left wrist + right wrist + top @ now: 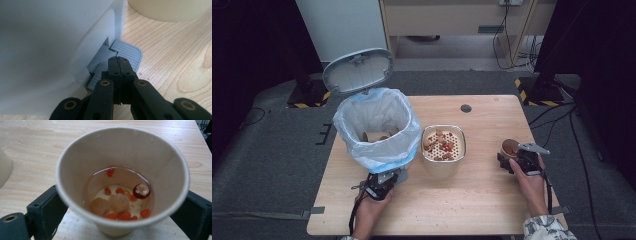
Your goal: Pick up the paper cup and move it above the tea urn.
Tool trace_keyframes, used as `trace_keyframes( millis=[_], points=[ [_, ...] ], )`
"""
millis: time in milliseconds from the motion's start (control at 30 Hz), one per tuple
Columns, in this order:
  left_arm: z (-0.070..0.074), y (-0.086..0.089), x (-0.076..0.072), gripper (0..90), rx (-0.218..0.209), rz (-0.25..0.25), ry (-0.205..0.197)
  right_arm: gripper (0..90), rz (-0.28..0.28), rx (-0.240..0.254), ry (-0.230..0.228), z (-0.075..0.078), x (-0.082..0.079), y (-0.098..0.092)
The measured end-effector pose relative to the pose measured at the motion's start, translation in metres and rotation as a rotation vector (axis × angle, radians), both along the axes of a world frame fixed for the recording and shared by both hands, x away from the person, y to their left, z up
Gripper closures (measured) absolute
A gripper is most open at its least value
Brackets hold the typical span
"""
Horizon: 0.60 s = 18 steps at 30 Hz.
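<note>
Your left gripper sat with its jaws pressed together and empty, tips bearing down on the grey pedal at the foot of the bin, whose lid stood raised. Your right gripper had its jaws either side of the paper cup near the table's right edge; whether the pads actually pressed the wall I could not tell. The cup held a little reddish liquid with berries and pale pieces. The strainer bowl stood between bin and cup, already carrying solids. I judged the step to be picking up the cup; next it called for a firm but gentle squeeze, then a level carry toward the strainer.
</note>
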<state>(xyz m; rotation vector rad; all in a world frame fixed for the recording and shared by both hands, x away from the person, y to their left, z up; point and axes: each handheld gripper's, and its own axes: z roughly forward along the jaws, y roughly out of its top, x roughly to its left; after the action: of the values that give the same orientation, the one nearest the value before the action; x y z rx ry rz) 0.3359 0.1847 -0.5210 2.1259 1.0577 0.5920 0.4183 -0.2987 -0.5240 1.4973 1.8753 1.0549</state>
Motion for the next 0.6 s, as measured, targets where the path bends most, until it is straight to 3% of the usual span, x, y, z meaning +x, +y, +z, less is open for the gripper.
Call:
trace_keyframes(
  millis=[367,600],
  points=[
    [0.0001,0.0001,0.0001,89.1,0.001,-0.001,0.001,17.4,0.0,0.004,-0.011,-0.0038,0.0072,0.0011],
    [0.0,0.0005,0.0004,89.0,-0.002,-0.002,0.002,28.0,0.026,0.013,-0.012,-0.0049,0.0084,0.0011]
  ],
)
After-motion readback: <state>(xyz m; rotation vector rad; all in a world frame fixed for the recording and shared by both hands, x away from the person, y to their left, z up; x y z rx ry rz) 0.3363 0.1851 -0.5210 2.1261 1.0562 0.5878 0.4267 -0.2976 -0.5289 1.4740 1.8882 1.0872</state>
